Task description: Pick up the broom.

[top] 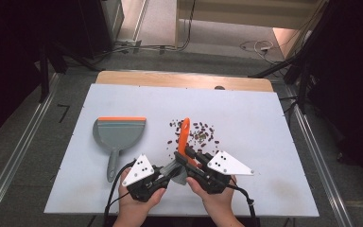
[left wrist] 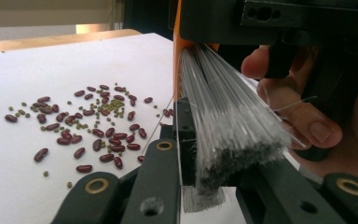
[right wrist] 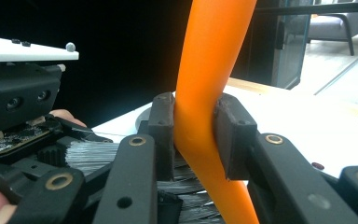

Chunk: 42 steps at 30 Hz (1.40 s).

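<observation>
Brush (top: 183,142) held at near worktop (top: 264,123) edge: right gripper (top: 192,158) fingers pinching orange handle (right wrist: 205,93), left gripper (top: 166,174) fingers clamped on bristles (left wrist: 223,126). Long axis pointing away toward beans (top: 194,132), directly ahead. Dustpan (top: 117,135) left, nearer left gripper.

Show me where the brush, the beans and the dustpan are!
brush (right wrist: 205,70): right gripper view, on its orange handle.
beans (left wrist: 93,126): left gripper view, middle of the scattered pile.
dustpan (top: 119,134): high view, on its grey tray.
</observation>
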Motion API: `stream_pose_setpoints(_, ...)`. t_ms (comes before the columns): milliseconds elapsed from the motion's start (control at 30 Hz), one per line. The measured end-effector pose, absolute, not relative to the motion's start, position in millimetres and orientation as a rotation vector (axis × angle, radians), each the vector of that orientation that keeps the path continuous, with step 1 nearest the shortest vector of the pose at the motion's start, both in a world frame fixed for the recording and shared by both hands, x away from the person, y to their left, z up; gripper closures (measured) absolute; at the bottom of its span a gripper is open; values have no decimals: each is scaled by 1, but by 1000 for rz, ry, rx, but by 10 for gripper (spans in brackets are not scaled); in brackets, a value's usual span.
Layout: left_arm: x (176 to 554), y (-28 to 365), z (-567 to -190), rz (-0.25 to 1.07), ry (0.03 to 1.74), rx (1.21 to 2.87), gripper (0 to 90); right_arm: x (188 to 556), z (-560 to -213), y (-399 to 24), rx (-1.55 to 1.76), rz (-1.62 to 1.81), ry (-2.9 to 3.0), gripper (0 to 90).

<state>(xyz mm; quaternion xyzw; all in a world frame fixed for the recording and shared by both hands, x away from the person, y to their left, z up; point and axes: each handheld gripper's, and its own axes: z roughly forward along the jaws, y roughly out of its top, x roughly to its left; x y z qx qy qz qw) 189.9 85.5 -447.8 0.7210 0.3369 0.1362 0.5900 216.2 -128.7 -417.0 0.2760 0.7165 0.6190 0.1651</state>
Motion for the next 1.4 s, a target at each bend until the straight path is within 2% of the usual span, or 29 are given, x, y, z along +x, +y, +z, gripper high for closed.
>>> stream_pose_setpoints(167,190,90,-444,316,755,1681,864,220,-415,-131,741,1799,2071,650)
stream_pose_setpoints(300,192,96,-443,302,750,1680,867,226,-410,-138,724,1847,2097,494)
stream_pose_setpoints(533,197,107,-439,265,713,1677,871,241,-405,-158,671,1882,2167,366)
stream_pose_setpoints(900,207,130,-434,185,604,1656,871,265,-409,-176,567,1928,2399,360)
stream_pose_setpoints(1133,209,135,-432,77,476,1653,871,272,-421,-168,427,1963,2656,418)
stream_pose_setpoints(1400,211,136,-432,-29,403,1654,871,267,-426,-157,292,1957,2787,529)
